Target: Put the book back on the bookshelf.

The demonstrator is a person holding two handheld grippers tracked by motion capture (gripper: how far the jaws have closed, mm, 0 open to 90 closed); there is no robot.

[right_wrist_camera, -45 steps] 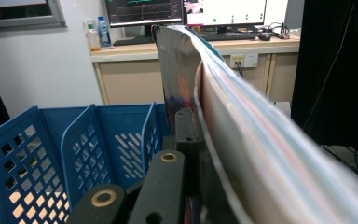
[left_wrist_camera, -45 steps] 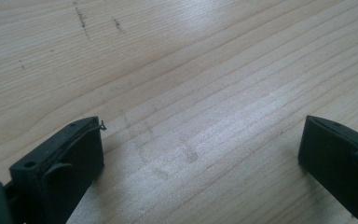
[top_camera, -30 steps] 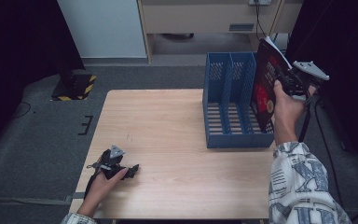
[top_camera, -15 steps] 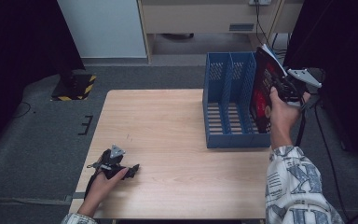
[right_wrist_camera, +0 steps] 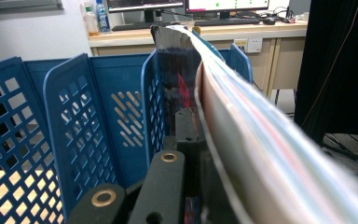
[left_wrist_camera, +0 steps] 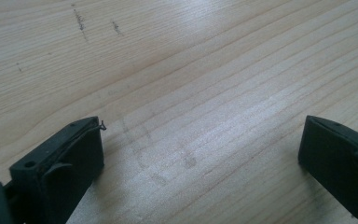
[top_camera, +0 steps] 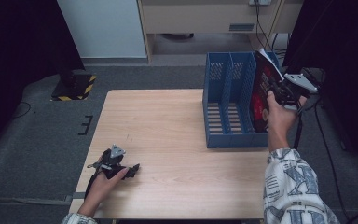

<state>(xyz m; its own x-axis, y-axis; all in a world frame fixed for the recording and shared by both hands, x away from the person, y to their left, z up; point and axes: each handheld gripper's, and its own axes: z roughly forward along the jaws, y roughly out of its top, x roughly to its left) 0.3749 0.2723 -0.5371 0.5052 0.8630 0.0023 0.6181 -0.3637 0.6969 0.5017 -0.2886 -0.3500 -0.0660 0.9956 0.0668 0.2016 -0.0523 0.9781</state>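
A dark magazine with a red cover (top_camera: 262,88) stands on edge in the rightmost slot of a blue file rack (top_camera: 228,105) at the table's right. My right gripper (top_camera: 279,91) is shut on the magazine's near edge; in the right gripper view its black jaw presses against the cover while the magazine's pages (right_wrist_camera: 242,116) fan out to the right. My left gripper (top_camera: 129,171) lies on the wooden table (top_camera: 163,130) near the front left corner, held by a hand. Its jaws stand wide open over bare wood, and one fingertip (left_wrist_camera: 74,149) shows at the left.
The rack's other slots (top_camera: 216,112) hold nothing. Past the table's far edge are grey floor, a white cabinet (top_camera: 102,28) and a desk with cables. A black and yellow striped block (top_camera: 77,86) sits on the floor at the left.
My right gripper has sunk with the magazine, which now sits deeper in the rack's rightmost slot. The left gripper has not moved.
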